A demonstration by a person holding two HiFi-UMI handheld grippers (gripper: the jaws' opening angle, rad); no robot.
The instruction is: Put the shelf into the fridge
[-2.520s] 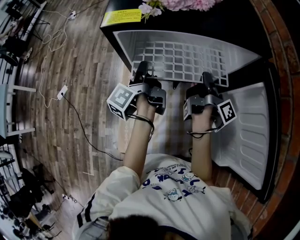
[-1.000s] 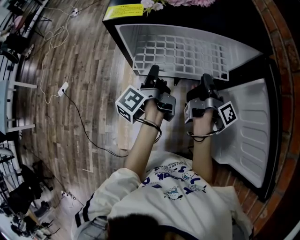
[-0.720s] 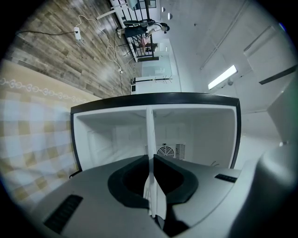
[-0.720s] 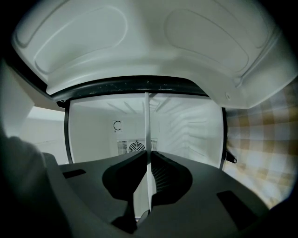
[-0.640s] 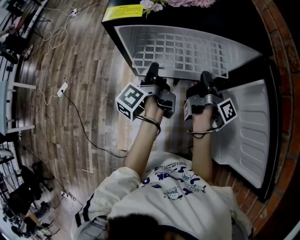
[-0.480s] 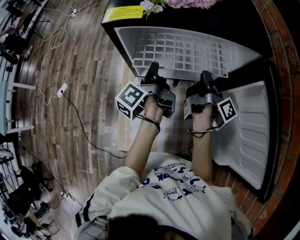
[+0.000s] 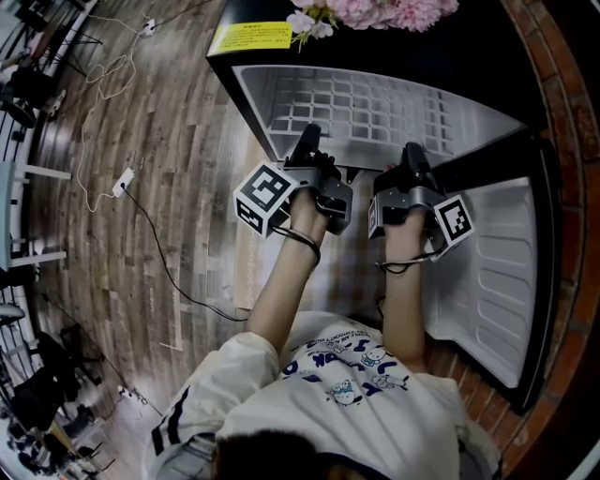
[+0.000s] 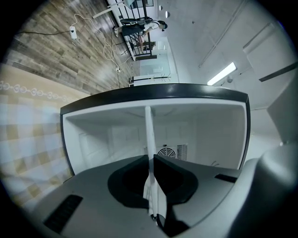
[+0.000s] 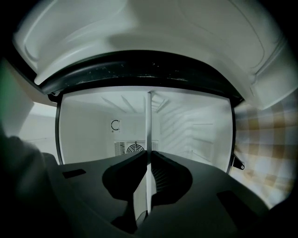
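Recording the left gripper [image 7: 306,141] [image 8: 150,160] as closed on the shelf [image 7: 375,111], jaws pressing from both sides onto its thin white near edge. Recording the right gripper [image 7: 412,156] [image 9: 148,155] likewise clamping that same near edge, further to the right. Noting both grippers side by side, pointing away from the person and into the fridge [image 7: 246,89].

Seeing the shelf [image 8: 149,135] [image 9: 148,123] edge-on in both gripper views, as a narrow white line running from between the jaws toward the back wall. Identifying it in the head view as a white wire grid, lying flat, long axis running left to right across the fridge opening, far edge pointing inward. Placing most of it within the white cavity, with the near edge at the mouth of the fridge where the grippers are holding it.

Noting a round fan grille [image 8: 168,152] [image 9: 135,148] on the back wall of the cavity, behind the shelf. Finding the door [image 7: 497,272] swung open at the right, white moulded inner face showing.

Logging pink and white flowers [image 7: 375,11] and a yellow label [image 7: 250,36] on the black top of the fridge. Observing a pale chequered mat [image 7: 246,267] on the wooden floor [image 7: 141,187] in front of the fridge, and a dark cable [image 7: 159,253] trailing across the boards at the left.
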